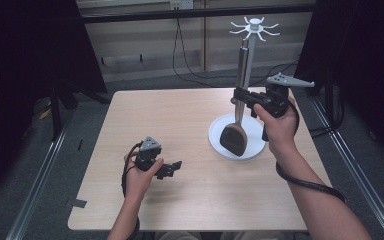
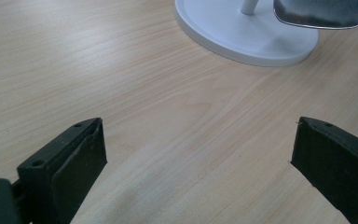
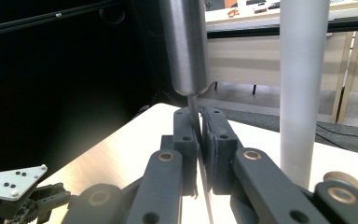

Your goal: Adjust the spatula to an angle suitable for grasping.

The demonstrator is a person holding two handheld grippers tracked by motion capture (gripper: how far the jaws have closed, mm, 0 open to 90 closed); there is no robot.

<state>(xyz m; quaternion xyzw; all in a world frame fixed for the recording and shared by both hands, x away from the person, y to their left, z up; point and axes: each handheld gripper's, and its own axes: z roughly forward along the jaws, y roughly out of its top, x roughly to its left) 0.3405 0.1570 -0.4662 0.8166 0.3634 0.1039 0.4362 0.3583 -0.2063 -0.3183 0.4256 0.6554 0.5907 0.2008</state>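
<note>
A kitchen spatula with a round metal handle [image 1: 243, 60] and a dark, broad head [image 1: 234, 139] stands nearly upright beside the white rack's pole. Its head hangs just over the rack's round base [image 1: 257, 137]. My right gripper [image 1: 237, 95] is shut on the spatula's thin neck, just below the handle [image 3: 184, 46], with the pads pressed on the flat shank [image 3: 199, 126]. My left gripper [image 1: 172, 169] rests low over the table's front left, with its jaws wide open and nothing between them [image 2: 198, 158]. The spatula's head [image 2: 324, 11] shows shiny at the top right of the left gripper view.
The white rack has a tall pole [image 3: 303, 70] and a crown of hooks [image 1: 254, 27] on top. Its base [image 2: 242, 37] sits at the table's right rear. The light wooden table [image 1: 190, 115] has dark curtains at both sides and cables on the floor behind.
</note>
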